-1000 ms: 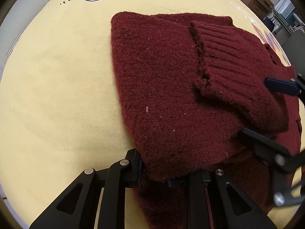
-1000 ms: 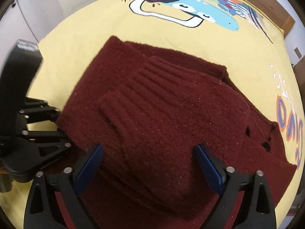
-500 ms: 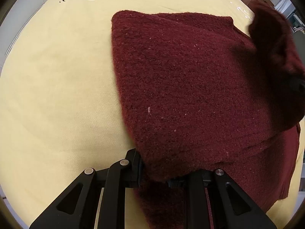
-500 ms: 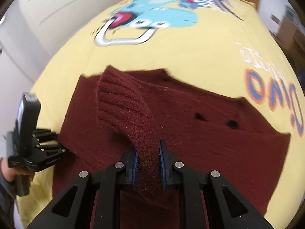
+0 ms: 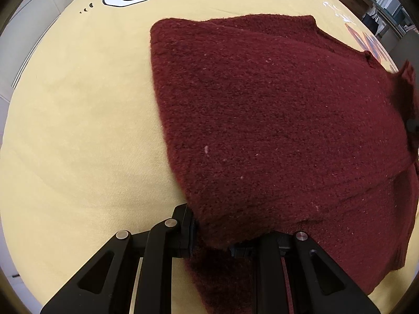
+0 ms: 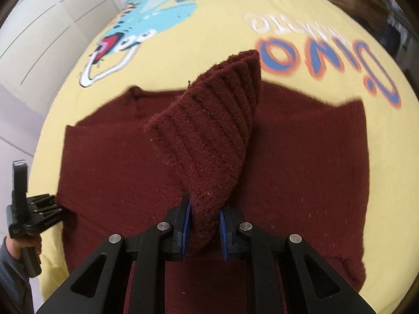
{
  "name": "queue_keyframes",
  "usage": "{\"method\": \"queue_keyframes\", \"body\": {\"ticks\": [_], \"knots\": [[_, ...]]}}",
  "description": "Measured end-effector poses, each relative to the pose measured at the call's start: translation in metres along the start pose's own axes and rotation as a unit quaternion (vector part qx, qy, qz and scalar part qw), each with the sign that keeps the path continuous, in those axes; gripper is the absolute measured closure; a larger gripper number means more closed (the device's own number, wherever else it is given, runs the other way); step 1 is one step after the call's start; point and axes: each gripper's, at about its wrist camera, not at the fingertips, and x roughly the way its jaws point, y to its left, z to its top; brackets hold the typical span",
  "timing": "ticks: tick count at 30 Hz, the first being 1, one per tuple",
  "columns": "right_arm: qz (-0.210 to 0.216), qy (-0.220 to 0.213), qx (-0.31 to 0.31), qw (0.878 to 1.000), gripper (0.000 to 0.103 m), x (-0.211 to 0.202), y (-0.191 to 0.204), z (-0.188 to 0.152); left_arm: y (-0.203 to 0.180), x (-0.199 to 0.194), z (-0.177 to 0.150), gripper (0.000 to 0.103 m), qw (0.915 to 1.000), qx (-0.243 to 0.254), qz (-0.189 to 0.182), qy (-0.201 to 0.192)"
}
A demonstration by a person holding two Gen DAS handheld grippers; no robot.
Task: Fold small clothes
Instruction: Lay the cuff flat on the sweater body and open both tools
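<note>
Right gripper (image 6: 203,225): closed narrow on the ribbed sleeve cuff (image 6: 209,130), blue pads pressing it from both sides; the cuff stands up from the jaws toward 12 o'clock and leans slightly to 1 o'clock, lifted off the cloth below.

Left gripper (image 5: 213,233): clamped on the near corner of the maroon knit sweater (image 5: 275,120); the knit bunches between the fingers and a flap hangs below them toward 6 o'clock. In the right wrist view the same gripper (image 6: 56,205) sits at 9 o'clock, its tips touching the sweater's left edge.

Sweater from the left tool: spreads out from the jaws toward 12 and 2 o'clock, filling the centre and right of the view; its left edge runs from the jaws up toward 11 o'clock.

Sweater from the right tool: lies flat beneath and behind the raised cuff, stretching from 9 o'clock across to 3 o'clock (image 6: 301,170).

Raised cuff in the left view: a dark red peak at 3 o'clock (image 5: 404,83), probably the same cuff, though the rim distortion makes it hard to say.

Surface: yellow printed sheet (image 5: 78,117) under the sweater, a cartoon print (image 6: 146,21) at 11 o'clock and orange-and-blue lettering (image 6: 327,55) at 1 o'clock in the right wrist view.
</note>
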Motion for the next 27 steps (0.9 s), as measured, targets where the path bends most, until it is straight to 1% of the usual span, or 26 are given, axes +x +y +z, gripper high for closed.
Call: {"method": "queue_keyframes", "body": {"ticks": [2, 6, 9, 11, 16, 20, 22, 24, 25, 27], "knots": [[0.001, 0.004, 0.012, 1.0, 0.084, 0.003, -0.006, -0.007, -0.001, -0.001, -0.001, 0.087, 1.0, 0.003, 0.003, 0.0], [0.0, -0.002, 0.046, 0.999, 0.077, 0.003, -0.025, -0.015, 0.0, -0.003, -0.004, 0.087, 1.0, 0.007, 0.007, 0.0], [0.001, -0.006, 0.064, 0.998, 0.076, -0.001, -0.039, -0.019, -0.001, -0.007, -0.01, 0.087, 0.9999, 0.009, 0.008, 0.0], [-0.017, -0.009, 0.066, 0.998, 0.076, -0.007, -0.048, -0.022, -0.002, -0.007, -0.011, 0.087, 0.9999, 0.011, 0.01, 0.0], [-0.025, 0.004, 0.071, 0.997, 0.077, -0.01, -0.067, -0.032, -0.007, -0.009, -0.011, 0.087, 0.9997, 0.016, 0.019, 0.0], [-0.028, 0.008, 0.079, 0.996, 0.077, -0.013, -0.074, -0.037, -0.011, -0.013, -0.014, 0.087, 0.9998, 0.011, 0.019, -0.003], [-0.039, 0.009, 0.073, 0.997, 0.076, -0.016, -0.074, -0.038, -0.018, -0.023, -0.022, 0.086, 0.9997, 0.012, 0.02, -0.007], [-0.076, 0.018, 0.056, 0.995, 0.074, -0.018, -0.072, -0.038, -0.01, -0.022, -0.026, 0.086, 0.9997, 0.011, 0.019, -0.011], [-0.084, 0.019, 0.05, 0.995, 0.074, -0.018, -0.072, -0.039, -0.009, -0.024, -0.027, 0.086, 0.9997, 0.008, 0.018, -0.012], [-0.086, 0.017, 0.05, 0.995, 0.072, -0.024, -0.073, -0.041, -0.009, -0.029, -0.03, 0.086, 0.9998, 0.005, 0.017, -0.012]]}}
